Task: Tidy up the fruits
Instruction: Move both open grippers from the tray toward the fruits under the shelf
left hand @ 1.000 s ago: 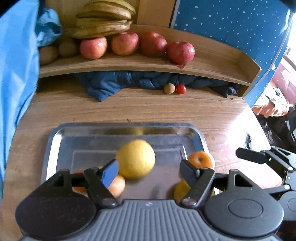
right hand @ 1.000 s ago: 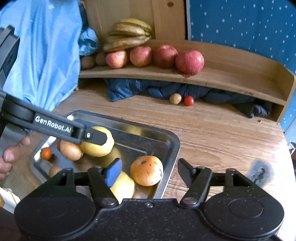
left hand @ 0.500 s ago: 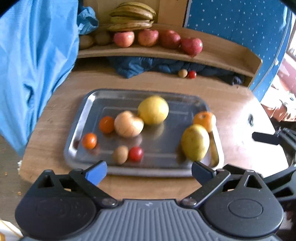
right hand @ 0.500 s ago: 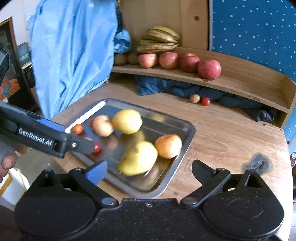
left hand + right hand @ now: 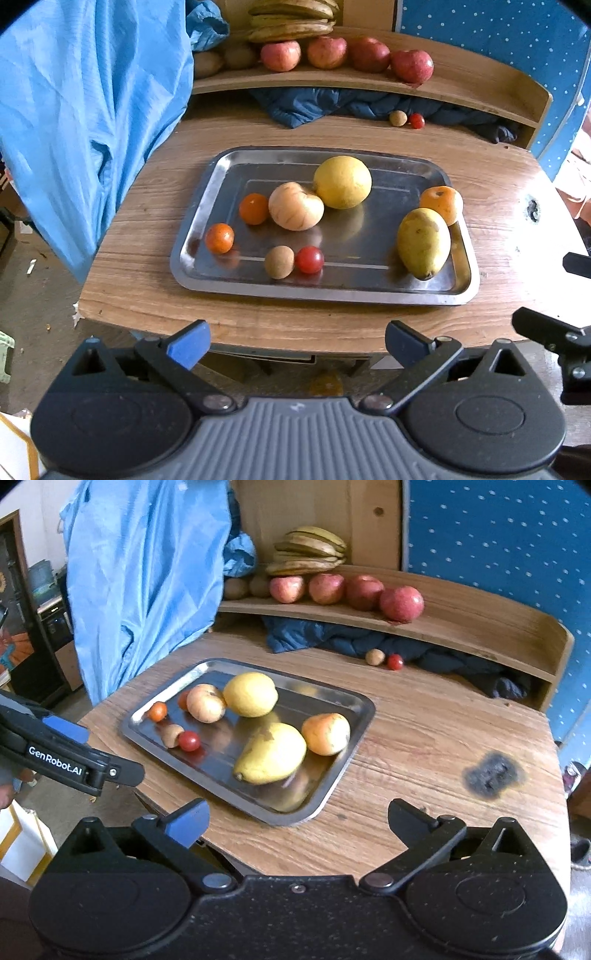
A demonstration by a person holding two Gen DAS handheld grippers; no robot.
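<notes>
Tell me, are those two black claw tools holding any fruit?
No. Both the left gripper and right gripper have jaws open and empty.

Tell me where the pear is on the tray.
In the left wrist view the pear lies at the tray's right end, touching the orange fruit behind it.

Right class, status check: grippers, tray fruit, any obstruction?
Left gripper open, empty. Right gripper open, empty. Eight fruits on tray, none gripped. Nothing between grippers and tray.
</notes>
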